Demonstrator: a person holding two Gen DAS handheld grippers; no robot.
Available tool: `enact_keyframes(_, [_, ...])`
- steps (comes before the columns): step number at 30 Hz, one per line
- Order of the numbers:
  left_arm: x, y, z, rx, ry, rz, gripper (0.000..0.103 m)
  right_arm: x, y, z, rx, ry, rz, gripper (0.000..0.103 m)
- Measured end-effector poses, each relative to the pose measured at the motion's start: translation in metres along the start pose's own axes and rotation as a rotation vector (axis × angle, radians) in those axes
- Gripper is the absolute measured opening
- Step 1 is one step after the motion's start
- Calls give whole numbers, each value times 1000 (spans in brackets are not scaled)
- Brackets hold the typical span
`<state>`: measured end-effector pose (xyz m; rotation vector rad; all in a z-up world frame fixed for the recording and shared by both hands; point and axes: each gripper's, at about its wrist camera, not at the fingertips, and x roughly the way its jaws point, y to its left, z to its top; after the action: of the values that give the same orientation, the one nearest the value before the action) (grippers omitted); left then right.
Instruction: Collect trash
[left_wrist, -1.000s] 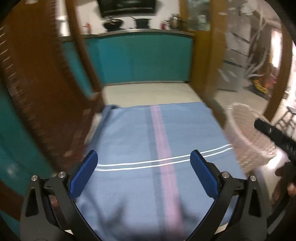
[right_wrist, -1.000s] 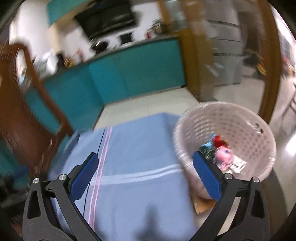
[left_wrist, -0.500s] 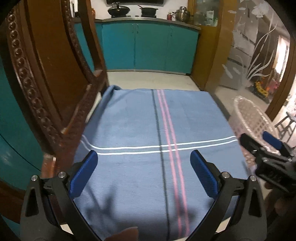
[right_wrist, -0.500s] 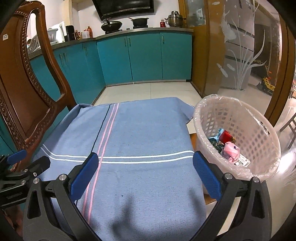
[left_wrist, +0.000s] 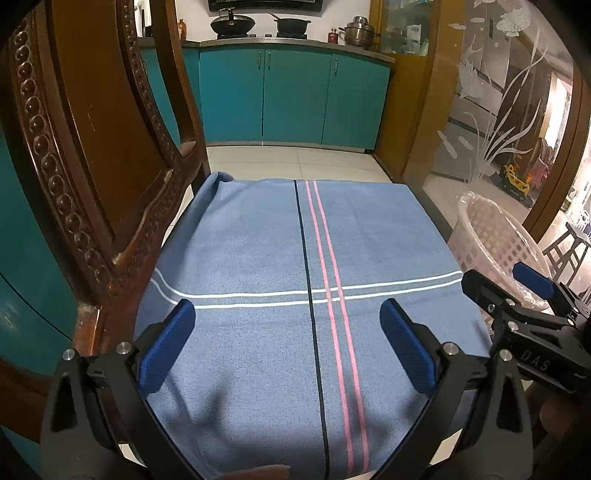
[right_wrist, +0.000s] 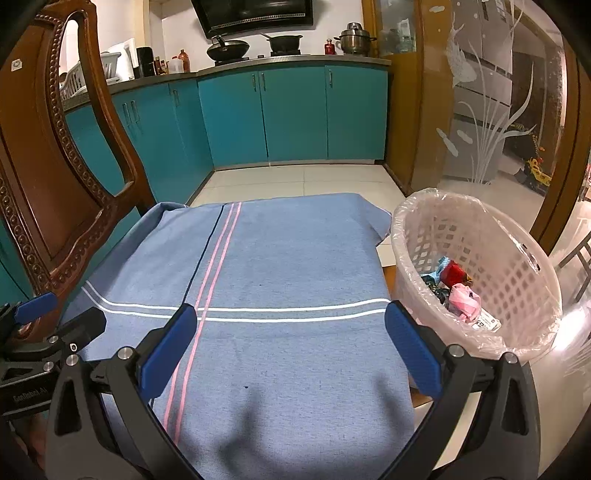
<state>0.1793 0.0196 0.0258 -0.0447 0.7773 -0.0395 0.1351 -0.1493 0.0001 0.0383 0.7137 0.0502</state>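
Both tongs hang spread and empty over the blue cloth (right_wrist: 280, 266) on the surface: left tongs (left_wrist: 284, 332), right tongs (right_wrist: 290, 332). The trash (right_wrist: 456, 291), maybe wrappers, lies inside the lined basket (right_wrist: 410, 236) beside the cloth's right edge.

Both grippers were held low and level, side by side, pointing the same way. The left gripper (left_wrist: 286, 341) had its blue-padded fingers (left_wrist: 166, 345) spread wide, nothing between them. The right gripper (right_wrist: 290, 345) was spread just as wide and just as empty. From the left wrist view, the right one showed at the right edge; from the right wrist view, the left one (right_wrist: 55, 319) showed at the left edge, so the two stood near each other without touching.
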Motion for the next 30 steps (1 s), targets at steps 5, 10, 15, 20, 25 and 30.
enact_keyframes(5, [0,1,0,-6,2,3,100,0,1,0,-6,3,1,99])
enact_keyframes(10, [1,3,1,-10,4,7,100,0,1,-1,-7,5,2,99])
enact_keyframes(15, [2,4,1,-12,6,7,100,0,1,-1,-7,3,1,99])
enact_keyframes(20, [3,4,1,-8,8,6,100,0,1,-1,-7,4,1,99])
enact_keyframes(25, [4,4,1,-10,12,4,100,0,1,-1,-7,4,0,99])
enact_keyframes(30, [4,5,1,-16,13,4,100,1,2,-1,-7,4,0,100])
